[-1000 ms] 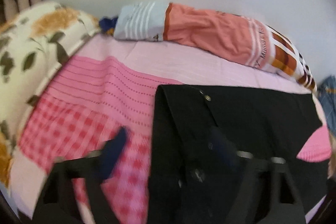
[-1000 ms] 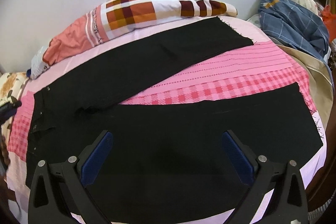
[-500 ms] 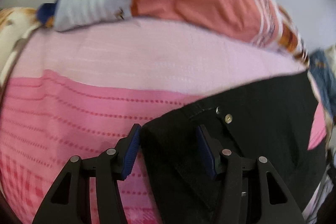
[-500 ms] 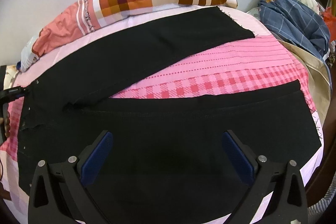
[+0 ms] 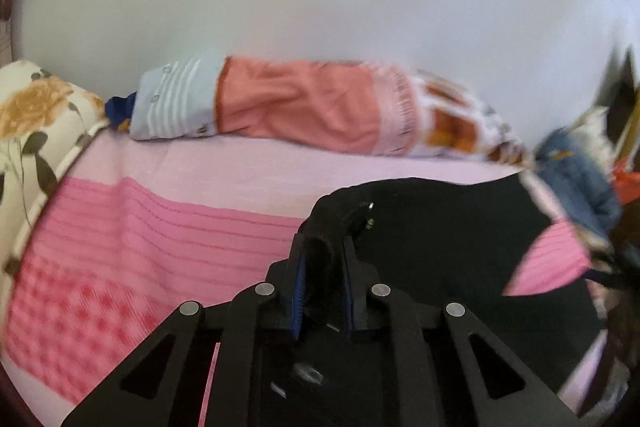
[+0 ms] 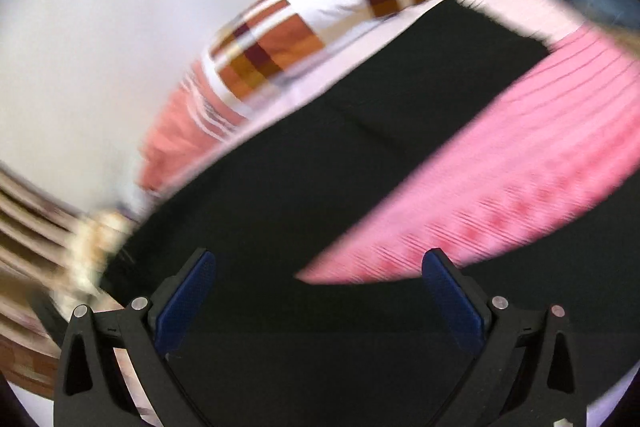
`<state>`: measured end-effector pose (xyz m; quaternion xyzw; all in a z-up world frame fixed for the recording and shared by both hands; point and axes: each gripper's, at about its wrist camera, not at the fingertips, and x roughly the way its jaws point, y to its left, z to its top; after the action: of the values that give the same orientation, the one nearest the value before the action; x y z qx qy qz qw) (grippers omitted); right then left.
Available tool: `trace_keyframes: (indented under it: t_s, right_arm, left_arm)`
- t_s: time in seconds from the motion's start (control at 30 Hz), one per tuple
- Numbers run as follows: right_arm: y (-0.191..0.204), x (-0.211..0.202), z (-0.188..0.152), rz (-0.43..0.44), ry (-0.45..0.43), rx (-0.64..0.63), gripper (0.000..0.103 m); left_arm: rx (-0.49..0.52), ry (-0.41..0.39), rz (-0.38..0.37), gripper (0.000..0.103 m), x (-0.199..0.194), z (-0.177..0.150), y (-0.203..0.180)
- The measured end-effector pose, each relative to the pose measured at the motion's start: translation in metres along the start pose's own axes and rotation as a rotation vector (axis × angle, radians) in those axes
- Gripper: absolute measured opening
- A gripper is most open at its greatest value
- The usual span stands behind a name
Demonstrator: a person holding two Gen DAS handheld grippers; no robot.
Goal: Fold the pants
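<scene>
Left wrist view: left gripper [image 5: 325, 269] pinches the soft, limp pants [image 5: 440, 227] at the waistband; right gripper [image 6: 319, 293] gapes wide, holding nothing.

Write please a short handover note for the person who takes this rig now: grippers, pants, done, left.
Left gripper: shut on the waistband corner of the black pants, lifted off the pink bedsheet.
Right gripper: open, holding nothing, above the pants.
Pants: on the bed, legs spread apart in a V.
Done: waistband corner gripped.
Left: bring one leg onto the other, then fold lengthwise.
</scene>
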<state>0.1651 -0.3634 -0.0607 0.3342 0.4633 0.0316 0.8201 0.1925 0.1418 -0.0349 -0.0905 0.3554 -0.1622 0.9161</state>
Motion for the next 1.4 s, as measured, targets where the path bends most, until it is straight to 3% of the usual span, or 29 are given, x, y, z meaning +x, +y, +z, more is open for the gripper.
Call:
trace_keyframes:
  t_s: [0.03, 0.13, 0.27, 0.33, 0.4, 0.47, 0.5, 0.53, 0.6, 0.73, 0.87, 1.0, 1.13, 1.27, 1.4]
  right_arm:
    - [-0.002, 0.01, 0.014, 0.068, 0.033, 0.035, 0.103]
    - [-0.004, 0.048, 0.047, 0.151, 0.108, 0.12, 0.103]
    - [-0.001, 0.104, 0.073, 0.191, 0.204, 0.192, 0.102]
    - [-0.001, 0.132, 0.079, 0.153, 0.248, 0.225, 0.098]
    - [-0.005, 0.148, 0.081, 0.144, 0.259, 0.258, 0.08]
    - [-0.009, 0.162, 0.081, 0.1, 0.282, 0.244, 0.024]
    - [-0.015, 0.168, 0.079, 0.079, 0.297, 0.256, 0.013]
    - [-0.02, 0.17, 0.076, 0.099, 0.297, 0.283, 0.01]
    - [-0.024, 0.159, 0.068, 0.143, 0.239, 0.294, 0.008]
    - [-0.014, 0.101, 0.042, 0.153, 0.12, 0.182, 0.008]
    - [-0.014, 0.041, -0.003, 0.149, 0.082, 0.127, 0.007]
    - [-0.03, -0.001, -0.062, 0.126, 0.095, 0.144, 0.007]
    - [-0.054, -0.01, -0.118, 0.075, 0.158, 0.181, 0.007]
    - [-0.077, 0.014, -0.151, 0.067, 0.248, 0.257, 0.007]
    - [-0.084, 0.019, -0.162, 0.127, 0.258, 0.284, 0.007]
  left_arm:
    - [-0.014, -0.013, -0.02, 0.016, -0.011, -0.008, -0.004]
    - [-0.028, -0.042, -0.047, 0.016, -0.039, -0.037, -0.021]
    - [-0.067, -0.036, -0.039, 0.016, -0.061, -0.074, -0.037]
    - [-0.088, -0.019, -0.042, 0.016, -0.065, -0.085, -0.043]
    - [-0.102, -0.012, -0.036, 0.016, -0.067, -0.091, -0.046]
    - [-0.127, -0.001, -0.044, 0.016, -0.066, -0.094, -0.046]
    - [-0.127, 0.003, -0.037, 0.016, -0.065, -0.095, -0.046]
    - [-0.124, 0.004, -0.03, 0.016, -0.065, -0.096, -0.047]
    - [-0.135, 0.008, -0.023, 0.016, -0.063, -0.093, -0.044]
    - [-0.146, 0.003, 0.0, 0.016, -0.069, -0.088, -0.036]
    - [-0.153, 0.017, 0.025, 0.016, -0.082, -0.088, -0.025]
    - [-0.155, 0.059, 0.053, 0.017, -0.094, -0.1, -0.019]
    - [-0.146, 0.112, 0.089, 0.017, -0.103, -0.128, -0.017]
    - [-0.137, 0.194, 0.143, 0.017, -0.094, -0.164, -0.007]
    - [-0.184, 0.269, 0.206, 0.017, -0.084, -0.192, 0.01]
